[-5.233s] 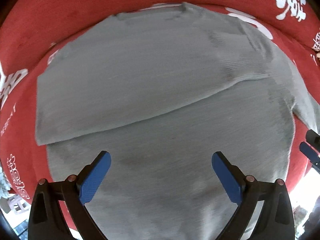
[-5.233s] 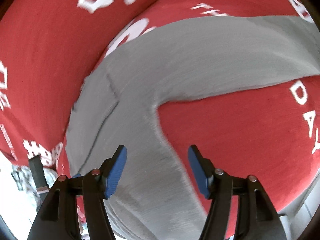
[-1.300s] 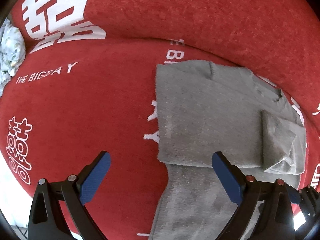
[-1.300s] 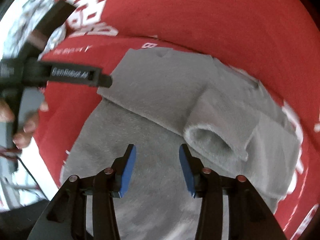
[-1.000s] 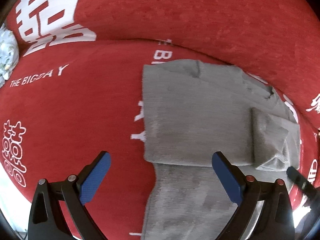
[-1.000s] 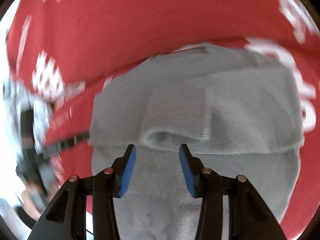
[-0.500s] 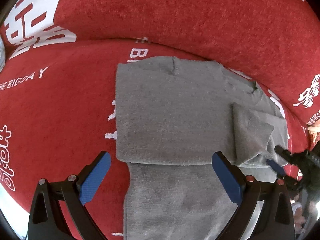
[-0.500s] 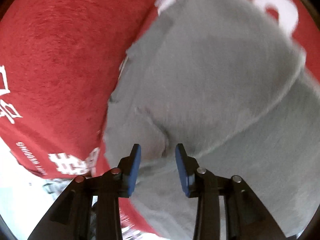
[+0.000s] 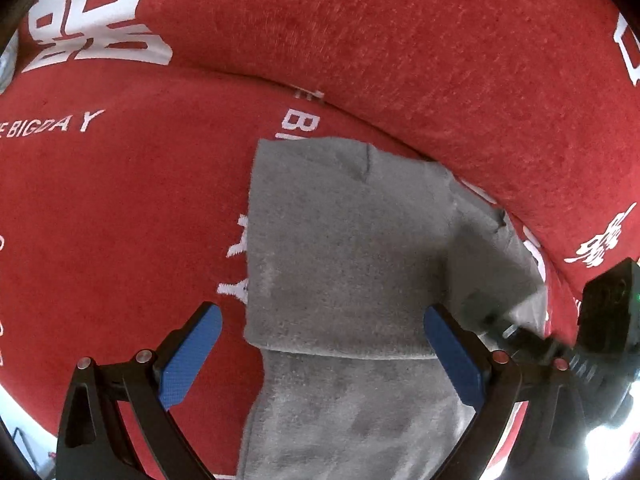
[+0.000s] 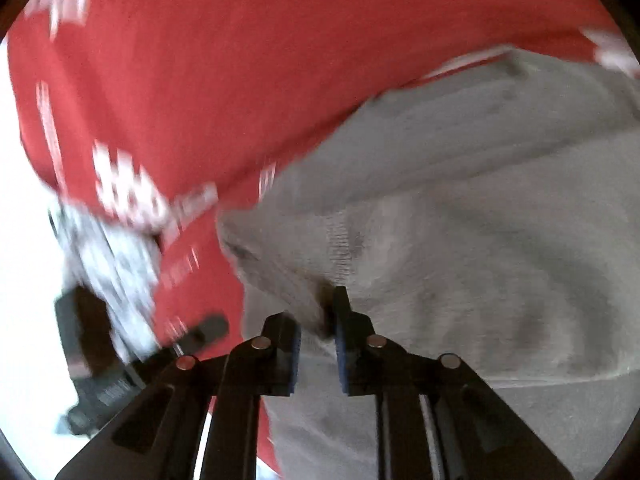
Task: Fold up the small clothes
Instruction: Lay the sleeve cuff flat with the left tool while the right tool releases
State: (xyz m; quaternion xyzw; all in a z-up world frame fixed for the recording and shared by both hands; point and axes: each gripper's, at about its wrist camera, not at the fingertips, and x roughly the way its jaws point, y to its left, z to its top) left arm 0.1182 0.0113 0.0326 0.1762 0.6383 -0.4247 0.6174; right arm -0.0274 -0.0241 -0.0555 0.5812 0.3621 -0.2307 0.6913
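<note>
A grey knitted garment (image 9: 344, 248) lies on a red sofa cover, its top part folded down over the body. A sleeve is folded across at the right. My left gripper (image 9: 320, 316) hovers open over the fold edge, nothing between its blue pads. The right tool's black housing (image 9: 604, 312) reaches in at the sleeve from the right. In the right wrist view my right gripper (image 10: 316, 320) is closing, its jaws narrow, with the grey sleeve cuff (image 10: 280, 248) pinched between the pads.
The red cover (image 9: 400, 60) with white lettering rises into a backrest behind the garment. A blurred pale patterned cloth (image 10: 108, 248) lies past the cushion's left edge, near the left tool's black body (image 10: 92, 340).
My right gripper swung across the garment to the sleeve cuff and narrowed its jaws onto it. It now reaches further into the left wrist view. The left gripper stayed open.
</note>
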